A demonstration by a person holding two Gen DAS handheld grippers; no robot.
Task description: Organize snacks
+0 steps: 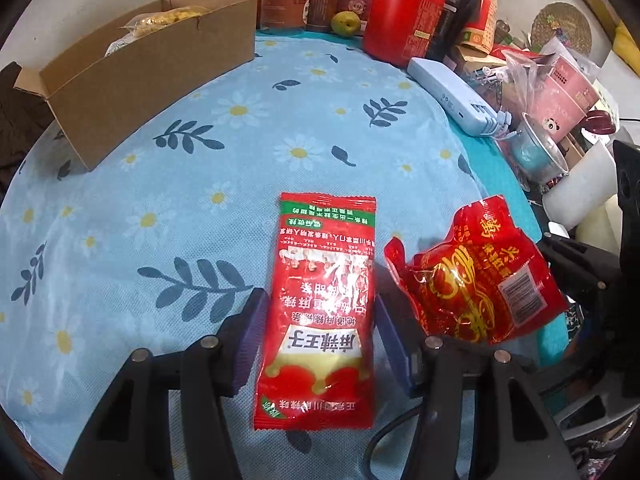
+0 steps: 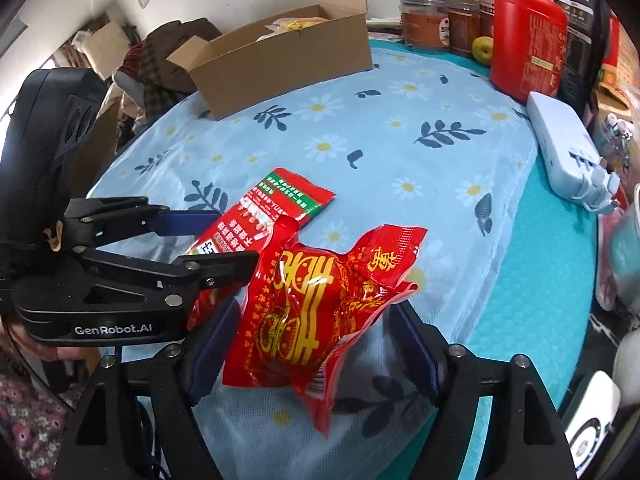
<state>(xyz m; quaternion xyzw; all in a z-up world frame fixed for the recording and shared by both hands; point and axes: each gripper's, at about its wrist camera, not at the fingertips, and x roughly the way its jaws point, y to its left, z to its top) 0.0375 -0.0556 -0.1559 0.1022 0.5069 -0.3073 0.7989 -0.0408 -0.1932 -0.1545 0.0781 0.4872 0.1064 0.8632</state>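
Note:
A flat red sachet [image 1: 320, 300] with a green band lies lengthwise on the daisy-print cloth [image 1: 180, 208]. My left gripper [image 1: 320, 296] straddles it, its purple pads [image 1: 252, 340] against the sachet's two long edges. From the right wrist view the same gripper [image 2: 236, 238] reaches in from the left over the sachet [image 2: 288, 200]. To its right sits a crumpled red bag with gold print [image 1: 476, 276]. My right gripper [image 2: 314, 308] stands open around that bag [image 2: 316, 312], both pads off it. An open cardboard box [image 1: 140, 80] [image 2: 288, 64] at the back left holds yellow snack packs.
A red canister [image 1: 404, 16], jars and a green fruit [image 1: 345, 22] line the back. A pale blue power strip [image 2: 560, 148] and piled clutter [image 1: 560, 92] crowd the right edge. Bare floral cloth spreads between the snacks and the box. A person's floral sleeve [image 2: 24, 432] shows at lower left.

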